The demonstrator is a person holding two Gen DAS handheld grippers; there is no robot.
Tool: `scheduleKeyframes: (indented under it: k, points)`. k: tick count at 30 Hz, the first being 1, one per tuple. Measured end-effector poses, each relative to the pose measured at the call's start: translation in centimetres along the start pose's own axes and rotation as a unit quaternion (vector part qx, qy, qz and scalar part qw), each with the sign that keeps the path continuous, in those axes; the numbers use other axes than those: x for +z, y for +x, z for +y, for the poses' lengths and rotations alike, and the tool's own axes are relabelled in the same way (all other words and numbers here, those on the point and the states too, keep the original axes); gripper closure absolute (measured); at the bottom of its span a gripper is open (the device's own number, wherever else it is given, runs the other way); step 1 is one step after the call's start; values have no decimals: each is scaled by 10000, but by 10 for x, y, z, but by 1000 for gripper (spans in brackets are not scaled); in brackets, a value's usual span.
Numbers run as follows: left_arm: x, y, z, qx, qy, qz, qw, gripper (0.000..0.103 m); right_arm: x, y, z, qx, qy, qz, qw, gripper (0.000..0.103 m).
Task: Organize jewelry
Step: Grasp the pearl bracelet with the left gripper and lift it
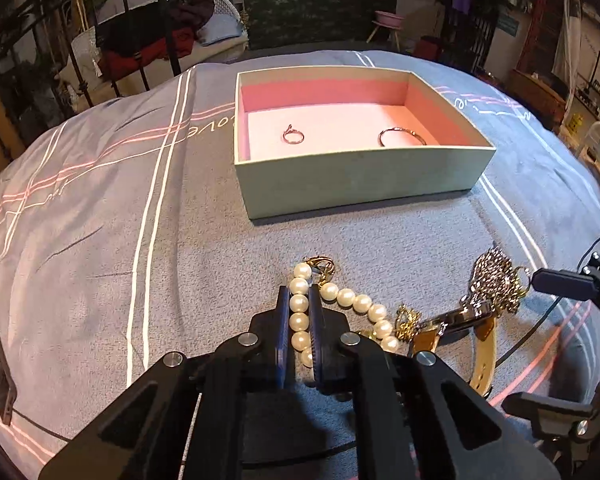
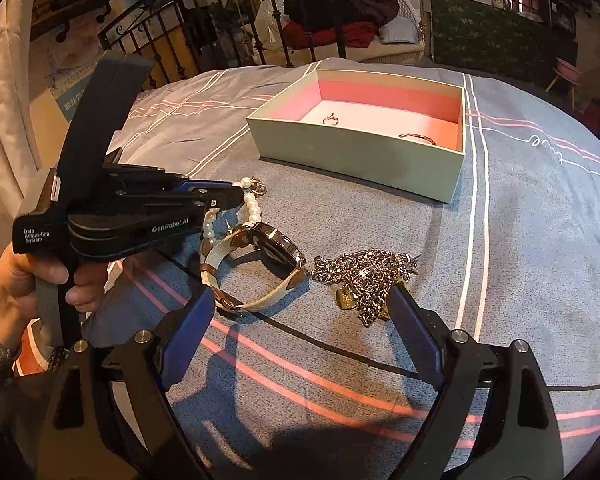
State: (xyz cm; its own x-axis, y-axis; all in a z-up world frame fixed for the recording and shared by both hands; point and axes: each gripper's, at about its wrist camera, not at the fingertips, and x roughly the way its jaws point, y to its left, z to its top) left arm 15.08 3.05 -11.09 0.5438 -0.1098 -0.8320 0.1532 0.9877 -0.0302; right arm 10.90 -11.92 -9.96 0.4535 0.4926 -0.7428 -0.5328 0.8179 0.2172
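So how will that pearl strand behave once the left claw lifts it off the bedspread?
The pearl strand will probably hang limp: it already curves loosely across the bedspread. The left claw pinches round glossy beads, so it may slip. Its far end lies by the watch and might drag it.

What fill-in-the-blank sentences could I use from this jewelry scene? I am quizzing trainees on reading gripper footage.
1. The left gripper is shut on the ____ bracelet.
2. The open box holds a small ring and a thin bangle; its inner walls are ____.
3. The right gripper has its jaws ____.
4. Between the pearls and the chain pile lies a ____.

Missing words: pearl; pink; open; watch
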Motion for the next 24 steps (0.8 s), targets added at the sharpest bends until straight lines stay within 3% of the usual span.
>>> scheduleKeyframes:
  k: [2,8,16,18,24]
  points:
    - [3,-5,5,-287,-263,-125,9992,94,2,1,4,4,-107,-24,9999,16]
    - [9,-18,13,-628,-637,-340,9954,94,12,9,17,212,-451,-94,9987,16]
    - [14,-27,9,-824,-787,-392,9927,94,18,41,36,142,-1028,319,9941,16]
    - [14,-29,7,-853,-779,-415,9924,94,19,41,35,182,-1021,333,9940,37]
    - [17,-29,0,-860,-701,-397,9930,94,21,38,24,207,-800,325,9960,51]
